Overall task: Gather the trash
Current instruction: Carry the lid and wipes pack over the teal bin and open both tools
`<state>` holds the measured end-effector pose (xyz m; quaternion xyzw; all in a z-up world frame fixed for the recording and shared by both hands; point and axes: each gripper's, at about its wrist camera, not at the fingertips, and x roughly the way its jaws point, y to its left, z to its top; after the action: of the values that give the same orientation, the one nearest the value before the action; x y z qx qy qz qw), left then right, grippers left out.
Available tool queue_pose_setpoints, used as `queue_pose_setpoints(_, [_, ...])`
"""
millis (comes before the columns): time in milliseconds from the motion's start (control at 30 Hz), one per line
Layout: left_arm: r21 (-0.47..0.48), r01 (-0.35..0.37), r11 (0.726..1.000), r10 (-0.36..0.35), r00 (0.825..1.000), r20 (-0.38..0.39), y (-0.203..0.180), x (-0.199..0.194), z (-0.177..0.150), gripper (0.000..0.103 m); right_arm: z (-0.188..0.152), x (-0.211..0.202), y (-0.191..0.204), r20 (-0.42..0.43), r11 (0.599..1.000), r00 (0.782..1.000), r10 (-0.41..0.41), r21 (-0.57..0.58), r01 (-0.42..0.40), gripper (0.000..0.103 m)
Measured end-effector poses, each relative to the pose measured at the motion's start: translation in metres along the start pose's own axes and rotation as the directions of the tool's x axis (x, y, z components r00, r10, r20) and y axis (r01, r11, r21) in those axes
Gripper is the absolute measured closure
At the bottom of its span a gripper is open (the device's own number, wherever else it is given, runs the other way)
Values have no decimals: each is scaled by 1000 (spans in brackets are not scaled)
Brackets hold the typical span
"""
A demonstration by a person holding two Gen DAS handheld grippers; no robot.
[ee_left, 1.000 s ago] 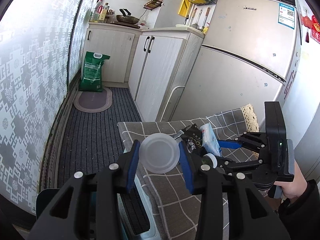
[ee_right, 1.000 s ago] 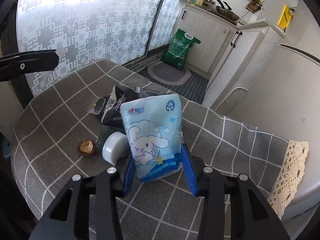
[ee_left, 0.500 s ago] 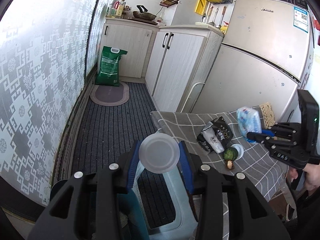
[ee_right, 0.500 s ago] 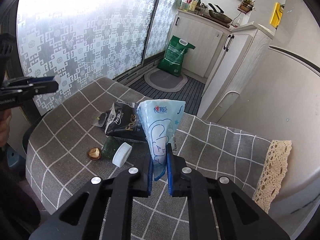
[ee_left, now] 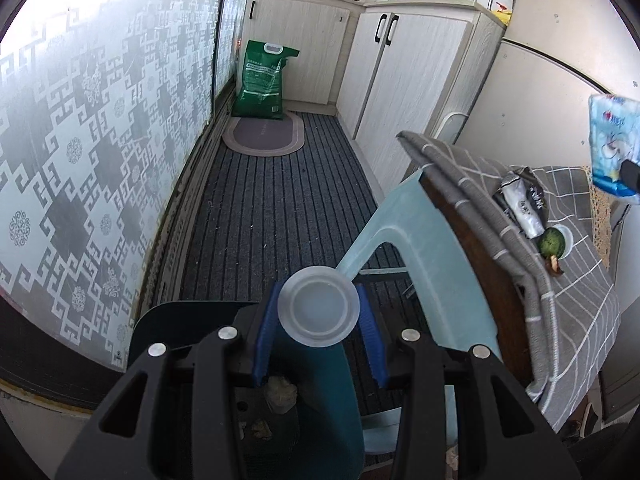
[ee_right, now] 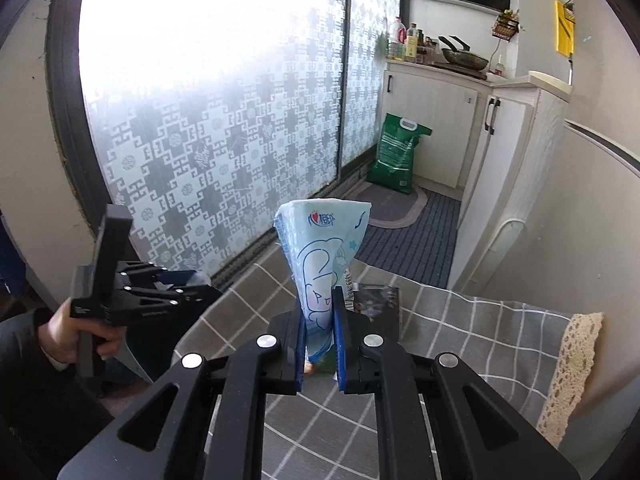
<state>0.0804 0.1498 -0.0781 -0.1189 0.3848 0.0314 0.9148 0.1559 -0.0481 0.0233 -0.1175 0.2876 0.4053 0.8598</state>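
My left gripper (ee_left: 318,330) is shut on a clear plastic cup (ee_left: 318,306), held above a dark bin (ee_left: 256,412) on the floor that holds some scraps. My right gripper (ee_right: 319,340) is shut on a light blue tissue pack (ee_right: 322,256), lifted above the checked table (ee_right: 460,344); the pack also shows in the left wrist view (ee_left: 612,148). A black snack wrapper (ee_left: 520,204), a green bottle with a white cap (ee_left: 552,240) and a small brown scrap (ee_left: 554,265) lie on the table. The left gripper shows in the right wrist view (ee_right: 184,284).
A pale blue plastic stool (ee_left: 420,272) stands beside the table. A green sack (ee_left: 262,80) and an oval mat (ee_left: 262,136) lie by the white cabinets (ee_left: 400,68). A patterned glass door (ee_left: 80,140) runs along the left.
My left gripper swung off the table and down over the bin with the cup. My right gripper closed on the tissue pack and lifted it up from the table.
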Motion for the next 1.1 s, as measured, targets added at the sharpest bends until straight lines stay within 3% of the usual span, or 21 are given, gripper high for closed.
queue_pose_setpoints(400, [-32, -40, 999, 34, 987, -157, 41, 26, -32, 61, 16, 47, 90, -76, 983, 983, 170, -64, -175, 92])
queue_pose_setpoints(767, [-31, -75, 997, 60, 937, -343, 70, 53, -67, 61, 4, 112, 144, -242, 973, 947, 209, -41, -225, 92])
queue_pose_setpoints(900, [-12, -81, 997, 72, 933, -352, 79, 53, -75, 59, -4, 133, 154, -294, 977, 938, 187, -47, -209, 92])
queue_pose_setpoints(1100, [-20, -78, 997, 68, 949, -308, 88, 39, -72, 61, -16, 162, 159, -357, 978, 916, 183, -33, -208, 92])
